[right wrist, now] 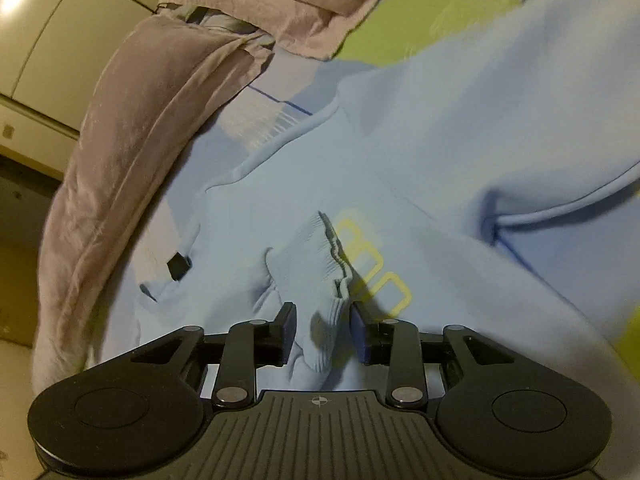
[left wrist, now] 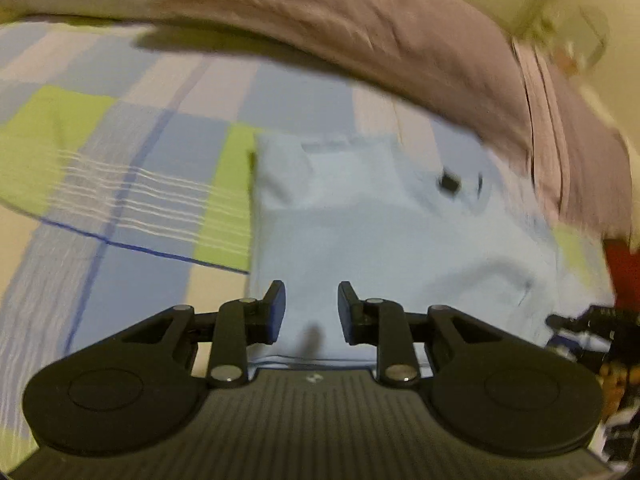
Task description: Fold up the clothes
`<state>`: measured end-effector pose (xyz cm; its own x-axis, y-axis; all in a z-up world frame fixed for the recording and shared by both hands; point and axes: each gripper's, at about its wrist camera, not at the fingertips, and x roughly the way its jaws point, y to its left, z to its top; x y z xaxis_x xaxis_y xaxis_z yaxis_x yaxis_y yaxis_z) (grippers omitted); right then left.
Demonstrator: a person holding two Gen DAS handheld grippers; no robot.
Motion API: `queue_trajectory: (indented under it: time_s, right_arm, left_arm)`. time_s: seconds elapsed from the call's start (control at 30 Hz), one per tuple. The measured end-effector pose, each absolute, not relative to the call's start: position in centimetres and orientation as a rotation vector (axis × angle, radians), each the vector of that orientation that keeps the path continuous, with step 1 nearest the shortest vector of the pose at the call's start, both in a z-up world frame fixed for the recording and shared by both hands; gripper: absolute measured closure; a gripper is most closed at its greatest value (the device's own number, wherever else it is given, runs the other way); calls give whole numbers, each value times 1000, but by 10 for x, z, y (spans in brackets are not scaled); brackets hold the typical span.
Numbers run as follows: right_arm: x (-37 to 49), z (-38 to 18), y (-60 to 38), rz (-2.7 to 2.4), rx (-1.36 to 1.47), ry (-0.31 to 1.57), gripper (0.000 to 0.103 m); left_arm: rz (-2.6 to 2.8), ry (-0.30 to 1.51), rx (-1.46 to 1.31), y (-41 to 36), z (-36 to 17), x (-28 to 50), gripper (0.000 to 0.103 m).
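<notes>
Sweater (left wrist: 360, 232) lay on the bed (left wrist: 120, 152). Left tool (left wrist: 311, 312) was spread above it. Right tool (right wrist: 323, 330) was spread around its cuff (right wrist: 320, 280).

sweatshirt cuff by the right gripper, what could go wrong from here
The ribbed cuff sits bunched between the open fingers of the right gripper; closing now may pinch only a fold, so it could slip free. The sweatshirt body lies right under the cuff, so a deep bite might catch both layers. The left gripper is open over the hem, holding nothing, so the garment could slide on the checked sheet.
</notes>
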<state>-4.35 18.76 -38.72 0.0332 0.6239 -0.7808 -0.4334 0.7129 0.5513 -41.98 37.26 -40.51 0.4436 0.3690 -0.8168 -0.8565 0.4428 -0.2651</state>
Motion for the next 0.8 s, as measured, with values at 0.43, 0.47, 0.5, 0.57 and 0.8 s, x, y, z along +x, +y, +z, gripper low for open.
queue_trajectory:
  time_s: [0.43, 0.47, 0.5, 0.57, 0.8]
  right_arm:
    - [-58, -365, 210, 977, -90, 1133, 87]
    - [-59, -373, 213, 976, -109, 1150, 87]
    - [-59, -378, 214, 968, -111, 1155, 87]
    - [-58, -390, 215, 952, -114, 1165, 88]
    - [-41, -386, 195, 927, 33, 1222, 87]
  left_arm:
    - [870, 827, -589, 447, -419, -378, 87]
    - [866, 850, -580, 457, -427, -371, 86]
    - [867, 864, -574, 464, -433, -366, 87]
    - [894, 843, -583, 466, -430, -368, 85]
    - [986, 769, -611, 474, -419, -373, 90]
